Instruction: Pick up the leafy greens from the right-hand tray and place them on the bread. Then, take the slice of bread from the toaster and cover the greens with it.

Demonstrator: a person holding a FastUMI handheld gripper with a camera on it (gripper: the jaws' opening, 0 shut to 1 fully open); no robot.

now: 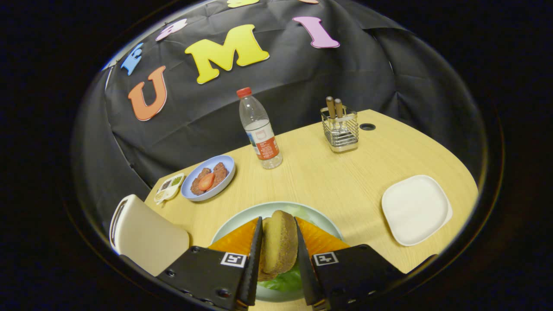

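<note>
- My tongs [278, 248] pinch a slice of bread [278, 246] upright between both fingers.
- Leafy greens [283, 280] lie just beneath, on a pale plate [242, 220].
- Toaster [147, 235] stands left; empty white tray [414, 209] sits right on the surface [328, 177].

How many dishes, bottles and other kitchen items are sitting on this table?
Plates and trays: 4 (pale plate beneath the bread slice in the gripper, blue, white, small divided)
Bottles: 1
Toasters: 1
Utensil racks: 1
Total: 7
</note>
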